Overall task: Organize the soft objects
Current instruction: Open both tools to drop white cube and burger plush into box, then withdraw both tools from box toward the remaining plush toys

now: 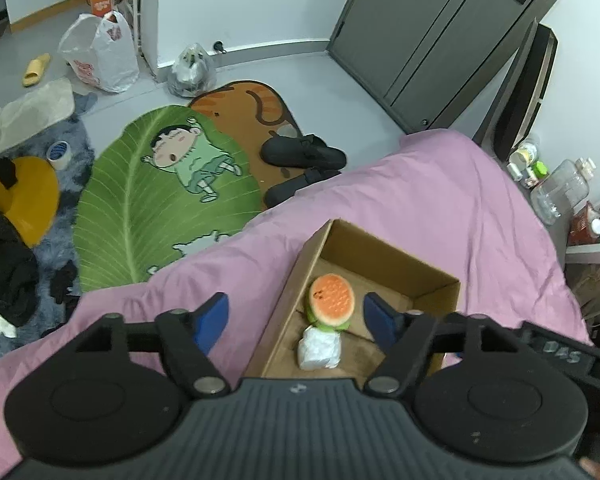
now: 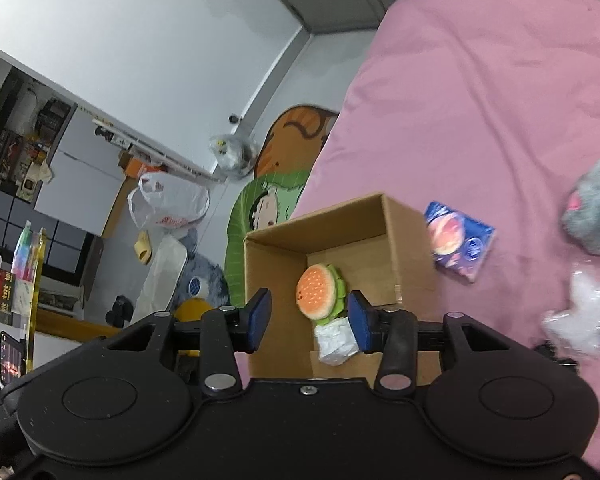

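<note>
An open cardboard box (image 1: pixel 384 252) (image 2: pixel 340 220) sits on the pink bedspread (image 1: pixel 420 184). Inside it lie a plush burger (image 1: pixel 332 300) (image 2: pixel 318 292) and a crumpled white wad (image 1: pixel 319 347) (image 2: pixel 334 342). My left gripper (image 1: pixel 296 318) hovers above the box with its jaws wide apart and nothing between the pads. My right gripper (image 2: pixel 310 320) also hangs over the box, jaws apart; the burger shows between them but lies below in the box, untouched. On the bed to the right of the box lie a blue tissue pack (image 2: pixel 458 240), a grey plush toy (image 2: pixel 596 208) and a white fluffy piece (image 2: pixel 584 316).
Beside the bed, the floor holds a green leaf rug (image 1: pixel 140 200), an orange cat rug (image 1: pixel 240 108), black shoes (image 1: pixel 304 152), plastic bags (image 1: pixel 100 56) and a yellow stool (image 1: pixel 20 196). Bottles and jars (image 1: pixel 560 188) stand at the right, past the bed's edge.
</note>
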